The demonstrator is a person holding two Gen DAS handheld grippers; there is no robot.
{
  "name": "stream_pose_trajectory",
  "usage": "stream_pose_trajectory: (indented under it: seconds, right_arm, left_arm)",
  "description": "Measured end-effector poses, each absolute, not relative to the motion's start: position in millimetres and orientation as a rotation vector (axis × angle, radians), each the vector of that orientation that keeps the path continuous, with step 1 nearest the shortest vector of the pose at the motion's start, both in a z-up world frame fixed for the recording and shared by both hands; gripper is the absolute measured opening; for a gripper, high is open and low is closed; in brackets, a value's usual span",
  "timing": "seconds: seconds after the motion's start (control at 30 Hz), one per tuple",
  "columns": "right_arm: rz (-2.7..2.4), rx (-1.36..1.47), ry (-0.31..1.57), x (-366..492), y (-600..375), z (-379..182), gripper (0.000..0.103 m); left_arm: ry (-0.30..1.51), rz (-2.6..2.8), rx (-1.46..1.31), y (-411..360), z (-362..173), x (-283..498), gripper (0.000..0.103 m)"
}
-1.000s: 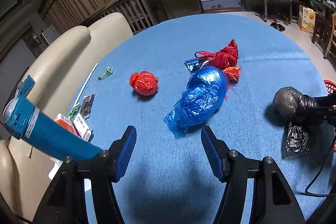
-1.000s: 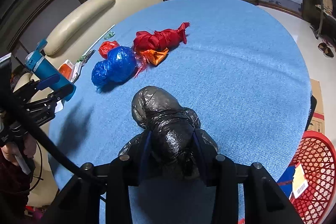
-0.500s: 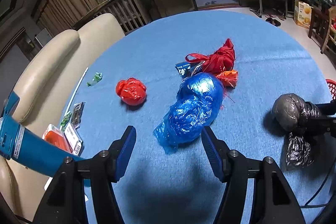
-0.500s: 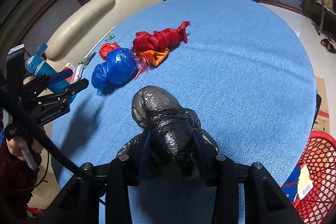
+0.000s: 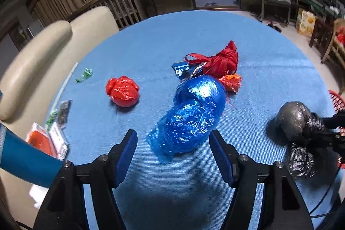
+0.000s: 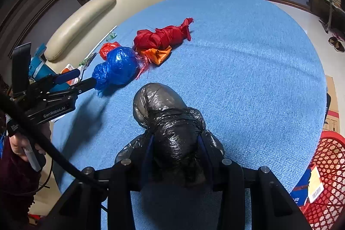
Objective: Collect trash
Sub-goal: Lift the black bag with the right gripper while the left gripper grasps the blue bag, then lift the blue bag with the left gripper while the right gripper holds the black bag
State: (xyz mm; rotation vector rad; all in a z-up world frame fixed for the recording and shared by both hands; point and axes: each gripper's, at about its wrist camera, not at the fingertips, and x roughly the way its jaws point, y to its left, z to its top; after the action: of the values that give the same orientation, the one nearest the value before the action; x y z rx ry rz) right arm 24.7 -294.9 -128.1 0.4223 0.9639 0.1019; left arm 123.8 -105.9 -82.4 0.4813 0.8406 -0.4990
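Right gripper [image 6: 175, 156] jaws clenched on black trash bag [image 6: 170, 122], lying on blue table [image 6: 248, 70]. Left gripper [image 5: 172, 141] jaws opening w/ nothing gripped, blue bag [image 5: 192, 118] just ahead, btwn tips.

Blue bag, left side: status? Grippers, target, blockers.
Left gripper opening, blue bag just ahead, not gripped. Right gripper shut on black bag. Red bundle and orange scrap touch the blue bag's far side.

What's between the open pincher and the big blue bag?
Nothing but bare blue tablecloth. In the left wrist view, the left gripper, its jaws opening, is right at the blue bag, not touching.
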Motion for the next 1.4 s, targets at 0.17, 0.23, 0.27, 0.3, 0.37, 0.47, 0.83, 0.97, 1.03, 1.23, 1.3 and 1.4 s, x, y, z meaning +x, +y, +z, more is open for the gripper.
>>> stream_pose_trajectory:
  seconds: [0.17, 0.23, 0.27, 0.3, 0.37, 0.47, 0.83, 0.97, 1.03, 1.23, 1.3, 1.4]
  right_arm:
    - [0.099, 0.421, 0.967, 25.2, -293.8, -129.1, 0.044]
    - [0.098, 0.421, 0.968, 25.7, -293.4, -129.4, 0.044]
    - [0.097, 0.420, 0.969, 25.7, -293.1, -129.4, 0.044]
    - [0.096, 0.419, 0.969, 25.8, -292.8, -129.7, 0.044]
    - [0.092, 0.420, 0.970, 25.7, -292.7, -130.2, 0.043]
    - [0.083, 0.427, 0.970, 25.0, -292.6, -129.8, 0.043]
    - [0.110, 0.422, 0.911, 13.3, -285.7, -110.4, 0.041]
    - [0.101, 0.428, 0.875, 3.5, -287.8, -98.5, 0.041]
    - [0.094, 0.427, 0.858, -2.2, -288.3, -92.2, 0.041]
    - [0.073, 0.424, 0.816, -21.4, -290.0, -76.1, 0.041]
    - [0.063, 0.422, 0.801, -29.3, -291.1, -69.9, 0.041]
    - [0.054, 0.423, 0.777, -38.8, -293.8, -62.1, 0.041]
  left_arm:
    - [0.889, -0.567, 0.391, -102.9, -83.0, 135.9, 0.070]
    - [0.899, -0.580, 0.377, -105.5, -83.9, 141.2, 0.074]
    - [0.909, -0.587, 0.371, -107.6, -85.5, 144.8, 0.075]
    - [0.920, -0.594, 0.366, -110.0, -87.8, 148.4, 0.075]
    - [0.944, -0.601, 0.357, -114.6, -94.2, 155.2, 0.075]
    - [0.968, -0.602, 0.332, -116.0, -100.8, 159.8, 0.074]
    - [0.931, -0.607, 0.287, -99.5, -84.5, 125.6, 0.044]
    - [0.889, -0.593, 0.283, -91.8, -63.6, 102.8, 0.044]
    - [0.877, -0.595, 0.274, -89.8, -54.7, 92.4, 0.044]
    - [0.820, -0.609, 0.269, -94.3, -30.1, 56.2, 0.044]
    - [0.806, -0.626, 0.265, -95.3, -22.9, 46.2, 0.044]
    - [0.782, -0.643, 0.267, -98.4, -15.1, 30.6, 0.044]
